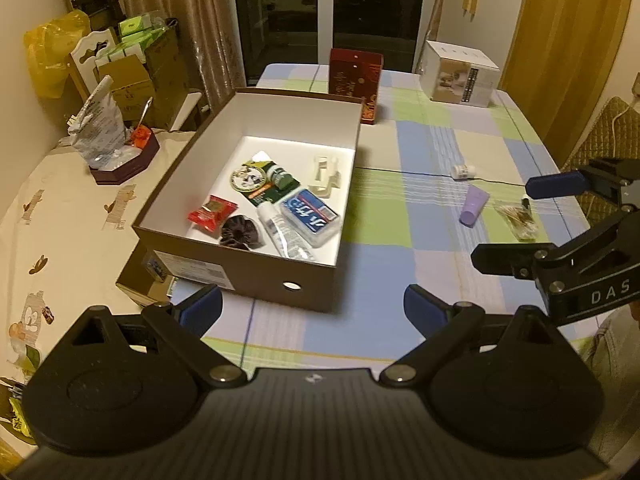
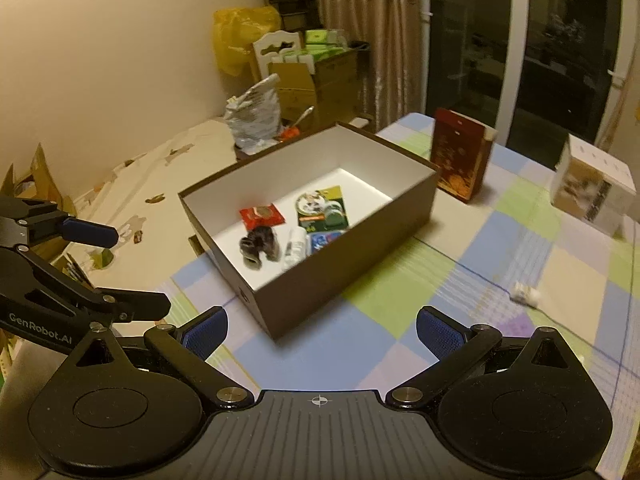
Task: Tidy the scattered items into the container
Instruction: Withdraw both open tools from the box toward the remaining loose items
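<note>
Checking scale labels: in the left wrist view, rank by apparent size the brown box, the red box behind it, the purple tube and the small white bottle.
1. brown box
2. red box
3. purple tube
4. white bottle
The red box sits farther back, so its true size is uncertain.

Black tongs [image 1: 312,308], blue ribbed pads [image 2: 436,334], silver screws, white lettering.

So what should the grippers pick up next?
Probably the right hand-held gripper, open and empty, should reach for the purple tube. It lies outside the brown box, close to that gripper, beside a small white bottle and a clear packet.
</note>
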A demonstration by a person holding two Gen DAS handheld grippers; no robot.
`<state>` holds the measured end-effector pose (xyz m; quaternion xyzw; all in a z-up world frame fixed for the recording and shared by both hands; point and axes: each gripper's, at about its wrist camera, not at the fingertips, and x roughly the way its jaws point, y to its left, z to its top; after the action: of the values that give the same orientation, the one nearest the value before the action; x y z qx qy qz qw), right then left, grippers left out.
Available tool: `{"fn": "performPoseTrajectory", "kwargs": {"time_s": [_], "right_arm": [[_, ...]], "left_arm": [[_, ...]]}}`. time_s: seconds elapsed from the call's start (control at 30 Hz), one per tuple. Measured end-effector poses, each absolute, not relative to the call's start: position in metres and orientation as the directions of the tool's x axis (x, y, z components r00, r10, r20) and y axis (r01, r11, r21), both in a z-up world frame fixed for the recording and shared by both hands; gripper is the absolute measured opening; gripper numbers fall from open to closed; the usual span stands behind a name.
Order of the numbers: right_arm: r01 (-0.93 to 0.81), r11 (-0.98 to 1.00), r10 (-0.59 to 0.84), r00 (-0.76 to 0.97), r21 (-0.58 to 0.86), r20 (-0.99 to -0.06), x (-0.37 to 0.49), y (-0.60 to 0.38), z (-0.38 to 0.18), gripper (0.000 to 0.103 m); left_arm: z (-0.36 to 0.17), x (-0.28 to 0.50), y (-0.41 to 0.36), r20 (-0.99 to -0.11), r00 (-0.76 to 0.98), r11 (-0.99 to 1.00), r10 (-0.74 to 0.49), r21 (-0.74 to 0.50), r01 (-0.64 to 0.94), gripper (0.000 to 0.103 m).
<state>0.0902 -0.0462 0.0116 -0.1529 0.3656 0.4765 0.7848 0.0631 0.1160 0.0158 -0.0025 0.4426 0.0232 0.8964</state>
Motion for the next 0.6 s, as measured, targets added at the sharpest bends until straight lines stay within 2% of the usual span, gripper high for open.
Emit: {"fn": "performPoseTrajectory", "kwargs": {"time_s": [0.6], "right_arm": [[-0.746, 0.655, 0.562, 0.375, 0.119, -0.737, 0.102, -0.135, 0.003, 0.103]], "left_arm": [[-0.005, 0.089, 0.051, -0.812, 0.583, 0.998, -0.026, 0.008, 0.056, 0.096]]}}
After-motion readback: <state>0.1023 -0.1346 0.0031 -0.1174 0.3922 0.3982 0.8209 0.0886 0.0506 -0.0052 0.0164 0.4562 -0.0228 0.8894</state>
